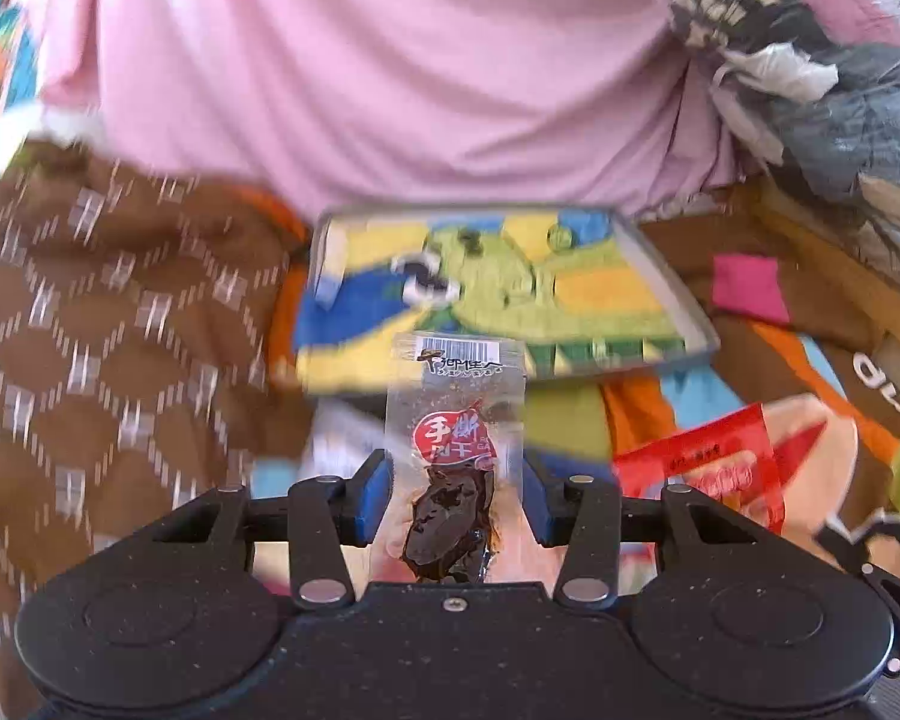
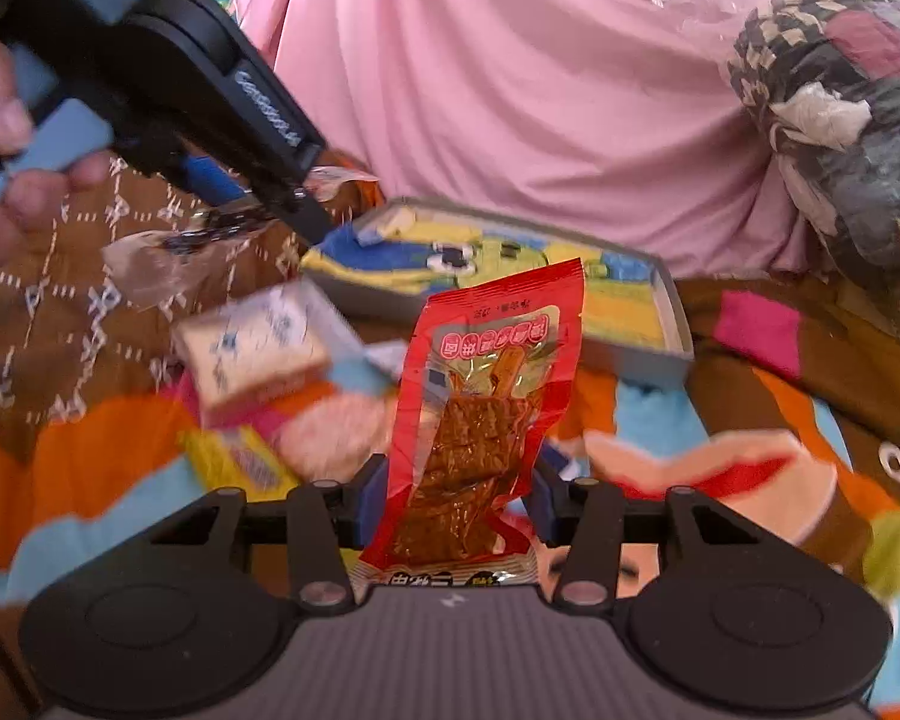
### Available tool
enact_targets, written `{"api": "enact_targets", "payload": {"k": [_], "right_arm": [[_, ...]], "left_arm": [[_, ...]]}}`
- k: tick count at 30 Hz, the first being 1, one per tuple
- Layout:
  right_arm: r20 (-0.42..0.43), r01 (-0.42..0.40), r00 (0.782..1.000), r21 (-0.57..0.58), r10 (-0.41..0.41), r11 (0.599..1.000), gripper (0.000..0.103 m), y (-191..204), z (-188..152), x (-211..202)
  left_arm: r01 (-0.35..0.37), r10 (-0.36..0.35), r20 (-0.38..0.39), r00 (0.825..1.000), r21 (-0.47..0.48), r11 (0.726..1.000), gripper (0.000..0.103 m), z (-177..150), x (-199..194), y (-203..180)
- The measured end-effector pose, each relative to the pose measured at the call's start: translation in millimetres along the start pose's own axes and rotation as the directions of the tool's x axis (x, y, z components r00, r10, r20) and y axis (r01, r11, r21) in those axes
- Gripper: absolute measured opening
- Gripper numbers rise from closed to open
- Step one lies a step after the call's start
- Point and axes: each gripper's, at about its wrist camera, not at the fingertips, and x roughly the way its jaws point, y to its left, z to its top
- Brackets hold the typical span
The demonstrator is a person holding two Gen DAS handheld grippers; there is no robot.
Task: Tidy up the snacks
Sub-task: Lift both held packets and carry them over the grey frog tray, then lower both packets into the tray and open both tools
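Observation:
In the left wrist view my left gripper [image 1: 456,498] is shut on a clear packet of dark dried snack [image 1: 456,450] with a red label, held upright just short of a cartoon-printed tray [image 1: 672,282]. In the right wrist view my right gripper [image 2: 456,501] is shut on a red packet of brown strips [image 2: 486,408], standing upright in front of the same tray [image 2: 630,360]. The left gripper [image 2: 240,204] shows at upper left with its clear packet [image 2: 168,252] hanging over the bed. The red packet [image 1: 702,468] also appears at the right of the left wrist view.
Loose snacks lie on the colourful bedspread: a white-and-blue packet [image 2: 252,348], a yellow one [image 2: 240,462] and a pink one [image 2: 336,432]. A pink sheet [image 2: 540,90] rises behind the tray. Bundled cloth [image 2: 840,120] sits at the right. A person's hand [image 2: 0,138] holds the left gripper.

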Motion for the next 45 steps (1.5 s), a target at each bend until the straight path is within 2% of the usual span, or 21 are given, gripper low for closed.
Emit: {"api": "enact_targets", "payload": {"k": [5, 10, 13, 16, 19, 27, 36, 42, 45], "right_arm": [[0.056, -0.019, 0.998, -0.021, 0.020, 1.000, 0.052, -19, 34, 33], [0.125, -0.018, 0.992, -0.015, 0.020, 1.000, 0.052, -38, 75, 80], [0.153, -0.023, 0.988, 0.021, 0.019, 1.000, 0.052, -49, 100, 112], [0.164, -0.017, 0.986, 0.030, 0.011, 0.999, 0.052, -57, 117, 146], [0.164, -0.007, 0.986, 0.034, 0.001, 0.999, 0.052, -63, 124, 174], [0.071, -0.010, 0.997, 0.053, 0.006, 0.999, 0.052, -71, 117, 227], [-0.005, -0.035, 0.999, 0.024, 0.035, 0.999, 0.053, -68, 107, 247], [-0.046, -0.038, 0.998, 0.022, 0.039, 0.999, 0.057, -64, 108, 254], [-0.050, -0.027, 0.998, 0.025, 0.028, 0.999, 0.068, -65, 110, 252]], "left_arm": [[0.021, -0.021, 0.087, 0.996, 0.004, 1.000, 0.048, 40, 24, 9], [-0.004, 0.008, 0.183, 0.983, -0.023, 1.000, 0.048, 76, 53, 28], [-0.023, 0.036, 0.211, 0.977, -0.063, 0.998, 0.048, 92, 75, 44], [-0.027, 0.051, 0.207, 0.977, -0.117, 0.993, 0.048, 101, 103, 58], [-0.029, 0.055, 0.201, 0.978, -0.129, 0.991, 0.048, 104, 133, 64], [-0.018, 0.040, 0.125, 0.991, -0.170, 0.985, 0.048, 91, 189, 76], [-0.015, 0.023, 0.038, 0.999, -0.193, 0.981, 0.048, 78, 215, 80], [-0.045, 0.045, 0.000, 0.999, -0.145, 0.988, 0.049, 78, 222, 74], [-0.070, 0.069, -0.010, 0.998, -0.144, 0.987, 0.059, 78, 222, 72]]}}
